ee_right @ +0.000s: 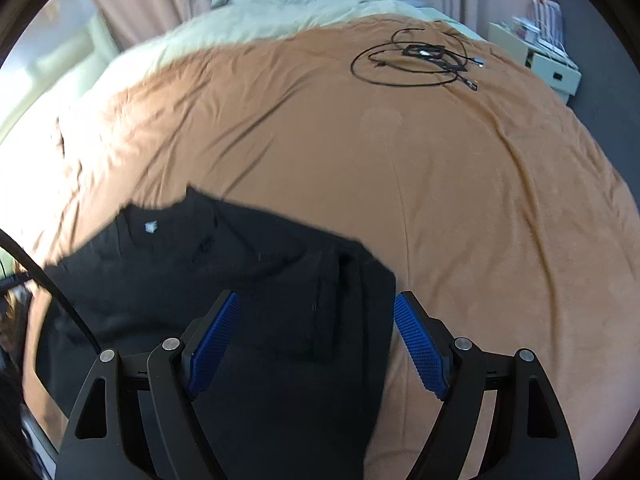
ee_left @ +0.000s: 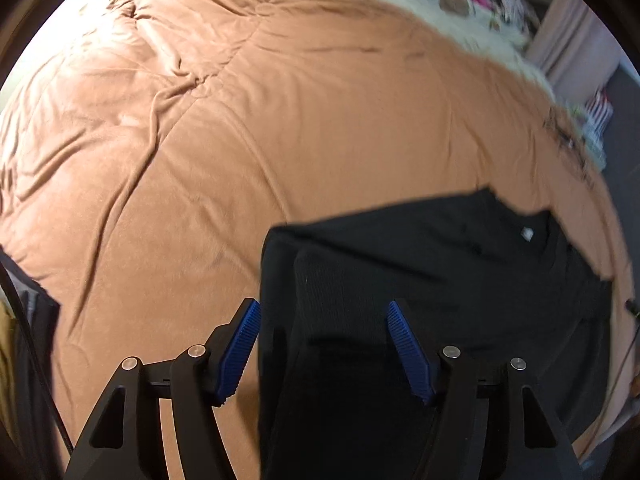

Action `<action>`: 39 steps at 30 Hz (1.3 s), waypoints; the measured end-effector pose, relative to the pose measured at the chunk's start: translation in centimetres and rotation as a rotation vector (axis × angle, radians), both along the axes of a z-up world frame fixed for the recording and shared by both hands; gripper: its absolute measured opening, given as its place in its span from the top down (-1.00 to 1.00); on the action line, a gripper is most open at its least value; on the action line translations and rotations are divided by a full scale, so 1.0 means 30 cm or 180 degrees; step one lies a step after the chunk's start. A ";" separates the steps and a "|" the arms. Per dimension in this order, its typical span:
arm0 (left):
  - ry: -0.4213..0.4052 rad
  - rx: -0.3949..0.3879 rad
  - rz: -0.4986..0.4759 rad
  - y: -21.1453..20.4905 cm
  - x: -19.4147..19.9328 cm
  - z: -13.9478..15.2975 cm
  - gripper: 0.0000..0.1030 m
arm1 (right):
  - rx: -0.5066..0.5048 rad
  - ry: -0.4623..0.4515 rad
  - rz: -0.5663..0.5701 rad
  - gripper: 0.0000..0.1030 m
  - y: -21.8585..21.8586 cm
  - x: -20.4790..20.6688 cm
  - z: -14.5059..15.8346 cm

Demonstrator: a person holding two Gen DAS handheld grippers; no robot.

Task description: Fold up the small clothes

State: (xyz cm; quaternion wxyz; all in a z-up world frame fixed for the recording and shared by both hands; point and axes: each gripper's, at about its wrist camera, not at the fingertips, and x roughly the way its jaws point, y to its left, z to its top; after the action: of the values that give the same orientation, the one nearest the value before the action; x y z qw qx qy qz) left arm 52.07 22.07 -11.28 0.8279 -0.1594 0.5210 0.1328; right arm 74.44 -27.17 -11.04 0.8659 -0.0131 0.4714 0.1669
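Observation:
A black garment [ee_left: 440, 280] lies flat on the brown bedspread [ee_left: 240, 140], a small white label near its neckline. Its left side is folded inward, and that edge runs under my left gripper [ee_left: 324, 312]. The left jaws stand apart; their blue pads touch no cloth. In the right wrist view the same black garment [ee_right: 240, 280] has its right side folded over too. My right gripper [ee_right: 316, 304] hangs above that fold with its jaws wide apart and nothing pinched between the blue pads.
Black coiled cables [ee_right: 416, 60] lie on the bedspread [ee_right: 440, 180] at the far right. A pale blanket [ee_right: 260, 20] and pink clothes cover the head of the bed. A white bedside drawer unit [ee_right: 552, 68] stands beyond the right edge. A dark cord [ee_right: 52, 284] crosses the left.

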 end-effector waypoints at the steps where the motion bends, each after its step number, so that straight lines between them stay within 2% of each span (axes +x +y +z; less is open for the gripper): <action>1: 0.0042 0.0018 -0.0025 -0.010 -0.006 -0.006 -0.32 | -0.0051 0.0027 0.0017 -0.53 0.006 -0.009 -0.004; 3: 0.0117 0.0019 -0.0086 -0.028 -0.014 -0.020 -0.32 | -0.0145 0.0080 0.0049 -0.53 0.016 -0.026 -0.011; 9: 0.0319 0.0231 -0.0240 -0.081 -0.024 -0.060 -0.32 | -0.0512 0.0244 0.0152 -0.53 0.075 -0.036 -0.060; 15: 0.0516 0.0401 -0.0295 -0.084 0.029 -0.141 -0.32 | -0.0841 0.0267 0.0206 -0.52 0.157 -0.001 -0.113; 24: 0.0478 0.0463 -0.0179 -0.018 0.151 -0.181 -0.32 | -0.1069 0.0206 0.0086 -0.52 0.240 0.131 -0.172; 31: 0.0336 0.0353 -0.0009 0.067 0.247 -0.177 -0.31 | -0.1052 0.0066 -0.0025 -0.52 0.265 0.256 -0.160; 35: 0.0100 0.0109 0.0009 0.114 0.278 -0.163 -0.28 | -0.1072 -0.0217 -0.0056 -0.52 0.279 0.310 -0.118; 39: 0.0007 -0.0111 -0.0040 0.146 0.302 -0.161 -0.28 | -0.0903 -0.0293 -0.0051 -0.52 0.271 0.326 -0.084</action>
State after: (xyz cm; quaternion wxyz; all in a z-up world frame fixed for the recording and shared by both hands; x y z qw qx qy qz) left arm 61.14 26.45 -16.11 0.8252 -0.1704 0.5252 0.1187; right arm 84.23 -19.04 -13.55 0.8773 -0.1392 0.4501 0.0910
